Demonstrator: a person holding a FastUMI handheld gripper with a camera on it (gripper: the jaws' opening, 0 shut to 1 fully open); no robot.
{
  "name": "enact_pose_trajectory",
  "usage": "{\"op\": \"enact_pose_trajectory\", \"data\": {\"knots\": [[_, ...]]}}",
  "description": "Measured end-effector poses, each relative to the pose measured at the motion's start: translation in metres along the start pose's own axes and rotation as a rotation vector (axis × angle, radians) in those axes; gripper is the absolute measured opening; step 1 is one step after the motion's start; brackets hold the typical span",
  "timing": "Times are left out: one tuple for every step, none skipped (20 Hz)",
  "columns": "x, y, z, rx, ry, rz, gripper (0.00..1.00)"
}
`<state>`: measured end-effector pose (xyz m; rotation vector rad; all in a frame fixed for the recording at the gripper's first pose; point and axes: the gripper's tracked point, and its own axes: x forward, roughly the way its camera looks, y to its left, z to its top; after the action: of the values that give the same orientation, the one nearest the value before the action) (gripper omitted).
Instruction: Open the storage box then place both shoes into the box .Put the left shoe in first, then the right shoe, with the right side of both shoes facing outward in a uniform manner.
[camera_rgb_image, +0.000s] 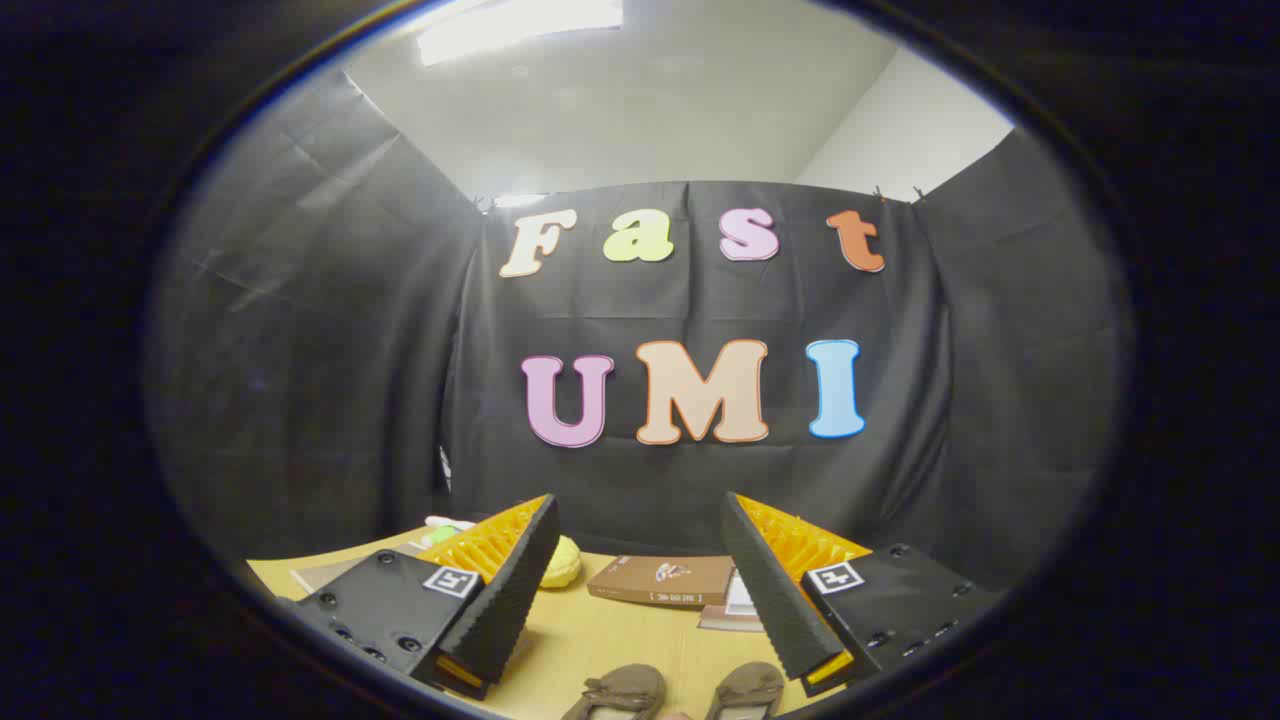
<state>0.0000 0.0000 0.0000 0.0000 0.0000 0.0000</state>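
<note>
Two brown shoes (680, 692) lie side by side on the wooden table (600, 640), close under the gripper (640, 520) and between its two fingers, their toes pointing toward the booth wall. Only the front parts of the shoes can be seen. Beyond them, farther along the table, a flat brown box (660, 580) lies closed, with a pale card or sheet (738, 600) just beside its right end. A yellow rounded object (562, 565) sits behind the left finger, and a small greenish thing (440, 533) lies farther left, partly hidden. The gripper is held above the table, aimed level at the black cloth wall, its fingers spread wide apart and gripping nothing.
</note>
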Motion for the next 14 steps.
{"op": "enact_pose_trajectory", "data": {"knots": [[0.0017,0.0003,0.0000,0.002,0.002,0.003,1.00],[0.0036,0.0004,0.0003,0.002,0.003,0.004,1.00],[0.0057,-0.0004,0.0019,0.003,0.003,0.001,1.00],[0.0071,-0.0014,0.0022,0.004,0.003,-0.001,1.00],[0.0077,-0.0011,0.0030,0.007,0.001,-0.002,1.00],[0.0096,-0.0008,0.0036,0.011,0.000,0.000,1.00],[0.0101,0.0007,0.0028,0.019,0.004,0.006,1.00],[0.0106,0.0012,-0.0004,0.025,0.013,0.009,1.00],[0.0109,0.0000,-0.0019,0.025,0.018,0.010,1.00],[0.0099,-0.0023,-0.0009,0.020,0.019,0.006,1.00],[0.0091,-0.0042,-0.0002,0.014,0.015,0.002,1.00],[0.0090,-0.0038,-0.0002,0.007,0.011,0.002,1.00],[0.0087,-0.0043,-0.0011,-0.001,0.008,-0.002,1.00],[0.0076,-0.0053,-0.0044,-0.004,0.010,-0.006,1.00]]}}
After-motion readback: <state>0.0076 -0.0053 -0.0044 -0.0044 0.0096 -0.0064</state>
